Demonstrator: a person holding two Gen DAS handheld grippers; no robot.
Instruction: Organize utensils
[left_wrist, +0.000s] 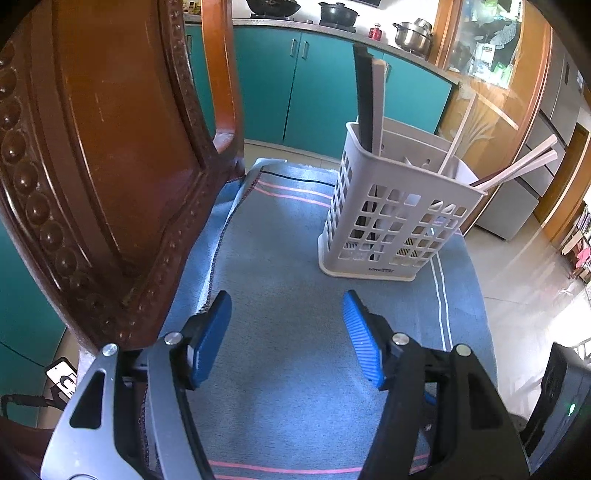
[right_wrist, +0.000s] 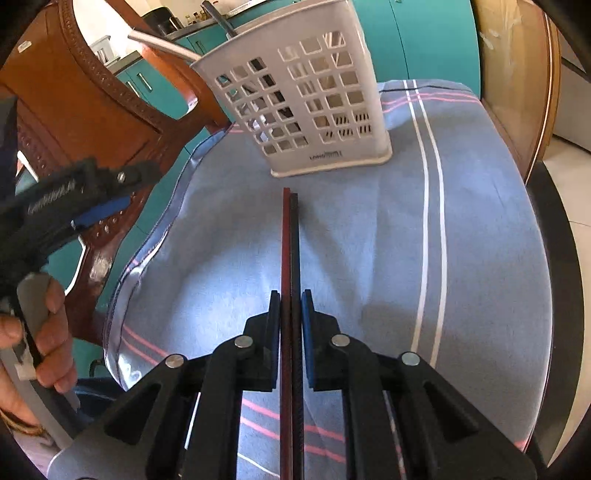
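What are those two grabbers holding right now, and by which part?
The right gripper clamps a pair of dark chopsticks partway along their length, tips pointing toward the white basket. The left gripper is open and holds nothing.

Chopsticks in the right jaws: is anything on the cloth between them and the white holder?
Nothing visible. The right gripper is shut on the chopsticks, and only bare blue cloth lies before the holder.

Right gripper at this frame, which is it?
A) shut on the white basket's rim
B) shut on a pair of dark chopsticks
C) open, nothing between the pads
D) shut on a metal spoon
B: in the right wrist view the right gripper has its blue pads pressed on a red and black pair of chopsticks pointing toward the white utensil basket.
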